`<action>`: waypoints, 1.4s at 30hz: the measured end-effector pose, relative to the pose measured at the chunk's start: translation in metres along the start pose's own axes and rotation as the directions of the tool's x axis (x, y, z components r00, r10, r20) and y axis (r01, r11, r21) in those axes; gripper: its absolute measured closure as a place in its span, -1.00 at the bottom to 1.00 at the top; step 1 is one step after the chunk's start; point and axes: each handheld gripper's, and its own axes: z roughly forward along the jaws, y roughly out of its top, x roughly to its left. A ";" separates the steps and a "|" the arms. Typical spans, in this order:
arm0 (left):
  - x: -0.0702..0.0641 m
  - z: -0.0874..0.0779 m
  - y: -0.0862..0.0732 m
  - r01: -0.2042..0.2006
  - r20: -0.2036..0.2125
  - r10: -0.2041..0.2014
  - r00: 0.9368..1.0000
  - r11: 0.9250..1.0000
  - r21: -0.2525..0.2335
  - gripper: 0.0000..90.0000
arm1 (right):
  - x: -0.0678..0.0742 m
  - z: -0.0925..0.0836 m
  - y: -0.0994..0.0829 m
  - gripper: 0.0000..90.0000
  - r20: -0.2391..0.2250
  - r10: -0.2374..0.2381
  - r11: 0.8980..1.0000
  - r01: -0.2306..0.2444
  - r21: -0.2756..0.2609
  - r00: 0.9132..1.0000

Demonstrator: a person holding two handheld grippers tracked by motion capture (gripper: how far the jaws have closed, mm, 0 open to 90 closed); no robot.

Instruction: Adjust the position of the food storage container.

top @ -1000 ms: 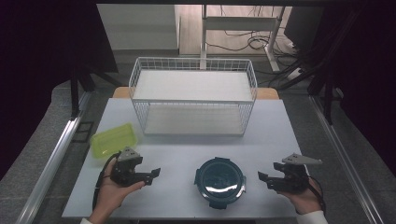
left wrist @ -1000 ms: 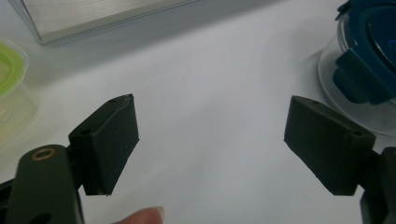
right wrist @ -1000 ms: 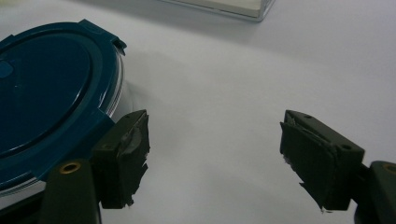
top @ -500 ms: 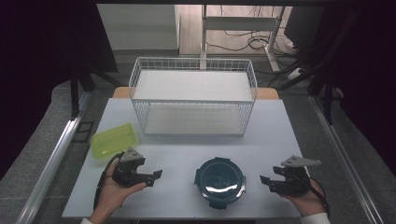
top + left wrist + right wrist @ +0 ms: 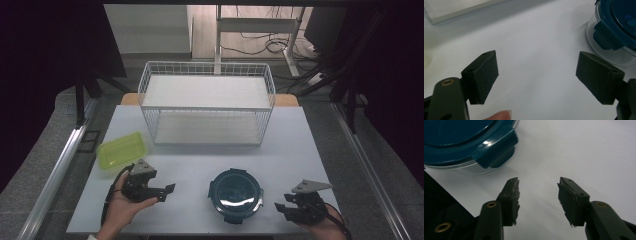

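A round glass container with a dark blue clip lid [image 5: 235, 194] sits near the table's front edge, between the two hands. My left gripper [image 5: 170, 191] is to its left, held low over the white table, jaws wide apart and empty; its own view has the container [image 5: 616, 32] at the upper right. My right gripper [image 5: 280, 207] is to the container's right, near the front edge, open with nothing between its jaws. The lid's clip tab [image 5: 496, 150] lies just beyond the right gripper's [image 5: 537, 192] left jaw.
A white wire basket [image 5: 207, 102] with two shelf levels stands at the back middle of the table. A yellow-green plastic box [image 5: 120, 149] lies at the left, behind my left hand. Dark floor, table legs and cables lie beyond the table [image 5: 300, 150].
Both hands have drifted slightly: the left gripper a little to the right toward the container, the right gripper a little lower toward the front edge. The container has not moved.
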 end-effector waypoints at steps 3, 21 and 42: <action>-0.001 0.001 0.000 0.002 0.001 -0.002 1.000 1.000 -0.001 -0.60 | 0.003 0.003 0.001 0.24 -0.016 -0.005 1.000 0.005 0.011 1.000; -0.003 0.000 -0.003 -0.014 -0.012 0.015 1.000 1.000 0.011 -0.58 | 0.034 0.032 0.009 0.97 -0.142 -0.092 0.987 0.109 0.119 0.986; 0.000 -0.001 -0.005 0.008 -0.003 -0.008 1.000 1.000 0.010 -0.57 | 0.048 0.043 0.018 0.98 -0.138 -0.144 0.977 0.163 0.136 0.980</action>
